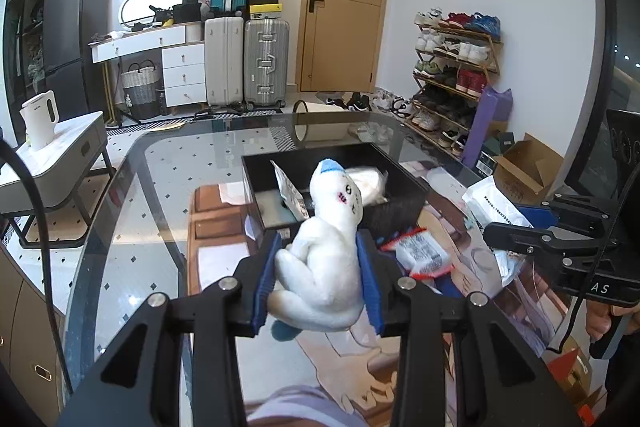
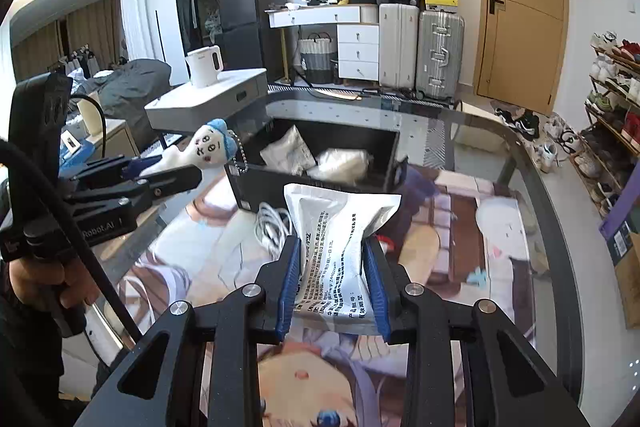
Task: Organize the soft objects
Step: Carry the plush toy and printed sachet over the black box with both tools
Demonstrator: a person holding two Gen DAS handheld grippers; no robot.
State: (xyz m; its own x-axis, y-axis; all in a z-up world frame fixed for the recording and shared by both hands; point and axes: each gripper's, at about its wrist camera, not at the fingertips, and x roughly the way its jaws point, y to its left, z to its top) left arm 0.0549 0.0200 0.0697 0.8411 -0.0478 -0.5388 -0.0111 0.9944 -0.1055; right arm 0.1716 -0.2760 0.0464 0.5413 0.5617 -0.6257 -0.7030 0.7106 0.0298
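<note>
My left gripper (image 1: 318, 255) is shut on a white plush toy (image 1: 324, 267) with a blue tuft, held above the glass table just in front of the black box (image 1: 404, 205). The toy also shows in the right wrist view (image 2: 200, 147). My right gripper (image 2: 332, 267) is shut on a white printed soft pouch (image 2: 340, 231), held above the table on the near side of the black box (image 2: 376, 143). The box holds two white soft packs (image 2: 344, 163). A red and white packet (image 1: 424, 253) lies on the table by the box.
The glass table (image 1: 160, 195) has a rounded edge and a printed mat (image 2: 460, 227). A white cable (image 2: 272, 223) lies near the box. A side table with a kettle (image 2: 204, 67) stands to the left. Suitcases, a door and a shoe rack (image 1: 452, 75) stand behind.
</note>
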